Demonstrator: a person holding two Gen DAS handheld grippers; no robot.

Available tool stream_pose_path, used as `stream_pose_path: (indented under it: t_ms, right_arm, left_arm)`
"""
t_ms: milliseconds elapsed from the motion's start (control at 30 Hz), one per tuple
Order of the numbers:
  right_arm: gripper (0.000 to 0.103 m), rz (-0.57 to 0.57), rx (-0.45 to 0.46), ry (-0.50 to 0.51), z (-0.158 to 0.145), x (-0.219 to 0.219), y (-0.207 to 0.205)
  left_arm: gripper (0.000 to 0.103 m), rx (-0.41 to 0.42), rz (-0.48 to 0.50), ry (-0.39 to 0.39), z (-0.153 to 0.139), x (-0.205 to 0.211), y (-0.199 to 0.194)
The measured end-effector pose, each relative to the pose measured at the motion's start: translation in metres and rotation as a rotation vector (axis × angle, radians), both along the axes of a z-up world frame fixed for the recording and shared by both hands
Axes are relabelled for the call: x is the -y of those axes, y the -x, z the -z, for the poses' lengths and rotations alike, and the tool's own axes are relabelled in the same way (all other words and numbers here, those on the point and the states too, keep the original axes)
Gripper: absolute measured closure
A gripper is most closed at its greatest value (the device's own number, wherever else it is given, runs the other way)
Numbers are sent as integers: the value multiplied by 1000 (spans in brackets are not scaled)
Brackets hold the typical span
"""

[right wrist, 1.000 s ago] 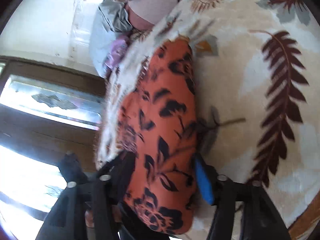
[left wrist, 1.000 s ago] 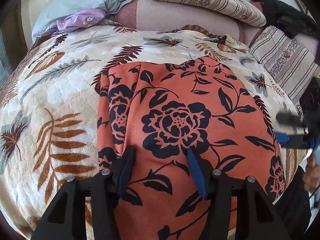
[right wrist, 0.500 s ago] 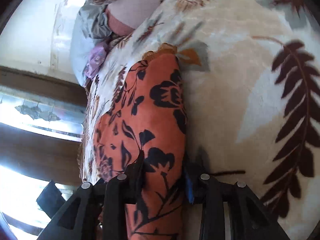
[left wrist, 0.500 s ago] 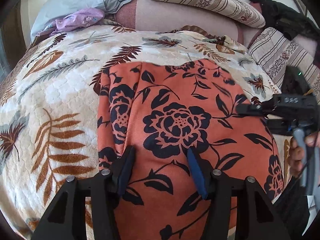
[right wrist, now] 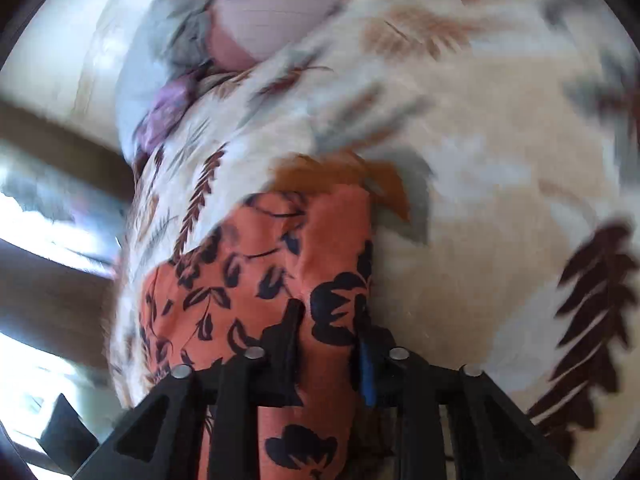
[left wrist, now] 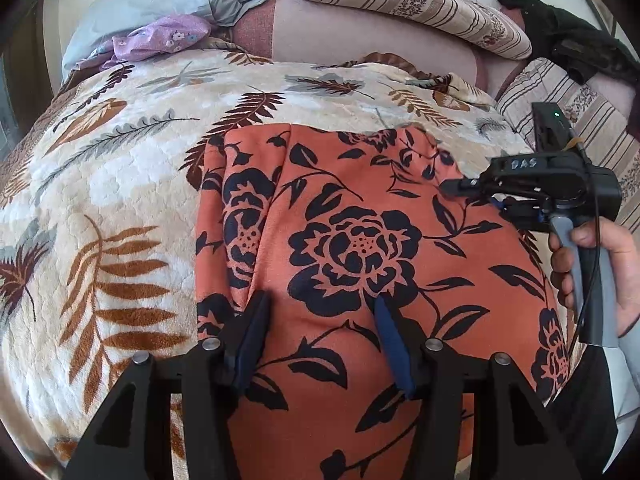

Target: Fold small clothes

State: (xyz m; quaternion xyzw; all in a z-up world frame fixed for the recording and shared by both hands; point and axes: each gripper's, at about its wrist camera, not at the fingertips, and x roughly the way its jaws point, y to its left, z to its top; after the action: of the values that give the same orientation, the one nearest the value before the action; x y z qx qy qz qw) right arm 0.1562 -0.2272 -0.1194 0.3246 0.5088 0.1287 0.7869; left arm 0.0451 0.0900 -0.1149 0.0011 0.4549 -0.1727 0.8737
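Right claw (right wrist: 328, 320), clamped on the orange floral garment (left wrist: 352, 240), has carried its edge farther up; left claw (left wrist: 320, 320) stays spread.

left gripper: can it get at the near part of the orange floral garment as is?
Probably yes. The left gripper sits open right over the orange garment, nothing between them; the right gripper is off at its far right corner.

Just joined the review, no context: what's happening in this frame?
A person with two handheld grippers is folding an orange floral garment spread on a leaf-print blanket. The right gripper is pinching the garment's far right edge, which looks bunched up off the blanket; that view is blurred. The left gripper is open over the near part of the garment, gripping nothing.
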Motion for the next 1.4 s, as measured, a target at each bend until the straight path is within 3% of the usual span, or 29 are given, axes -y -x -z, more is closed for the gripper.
stream_pose_path:
  t_ms: [33,100,133,233,333,367,400,467,533,600,667,767,800,833,867,900,967,1000,1067,1133,1200,1233,1300,1400]
  right_arm:
    - [66,21,3,-30,-3,3,5]
    - [27,1,24,-9,-17,-5,14]
    - [17,-24,48,1,-25,-9,18]
    - [17,-41,76,10,-40,-13,44]
    - [17,-56,-1,-68,-25,-9,56]
    - [37,-91,-35,-86,-19,-14,60]
    - [66,-152,-46,-98,-12,-21,70]
    - [68,-159,18,-1,-24,-28,85]
    - [68,-148,81,53,-40,-35,94]
    - [64,-156,47,115,-22,-38,88]
    - [48,-122,35,34,-12,-29,87]
    - [33,-116,48,20,-15,-19,95]
    - [33,-131,57,21,-14,-17,97]
    - [33,-136,63,13,-12,-15,99]
    - [32,-132,63,-2,-10,-14,99]
    - [32,-129,61,-6,-9,-15,98]
    - [31,-142,62,18,-12,-15,102]
    - [31,-149,62,33,-13,-17,101]
    - [31,-155,59,42,-15,-17,100]
    - [29,-149,44,17,-14,-14,99]
    - [26,-146,34,0,-15,-13,97]
    - [25,-150,34,-1,-15,-13,97]
    - [24,-157,29,1,-15,-17,94]
    - [23,-158,18,-14,-14,-15,92]
  left_arm:
    - [46,-1,-4,3,0,-1,1]
    - [46,4,-7,9,1,-1,1]
    - [46,6,-5,7,1,-1,1]
    - [46,6,-9,4,1,0,2]
    - [46,8,-14,6,1,0,3]
    - [46,7,-16,8,1,0,3]
    - [46,3,-15,11,1,0,3]
    - [46,0,-8,6,0,0,2]
    - [46,-6,-10,8,-2,-2,2]
    - [47,-17,-23,33,-5,-5,2]
    - [47,-7,-61,41,-20,-11,13]
    - [41,88,-83,184,-44,-34,48]
    - [40,63,-125,200,-38,-43,53]
    - [46,-26,-166,197,-19,-51,52]
    - [59,-114,-181,185,5,-56,50]
    - [60,-125,-196,191,20,-63,52]
    - [63,-160,-219,296,19,-80,55]
    - [67,-163,-224,299,14,-83,55]
    - [68,-147,-201,264,4,-82,55]
    - [68,-143,-210,275,-7,-85,54]
    - [60,-130,-210,347,-19,-91,49]
    - [48,-112,-208,362,-27,-92,42]
    - [36,-77,-196,346,-39,-90,23]
    - [36,-123,-174,361,-38,-81,-21]
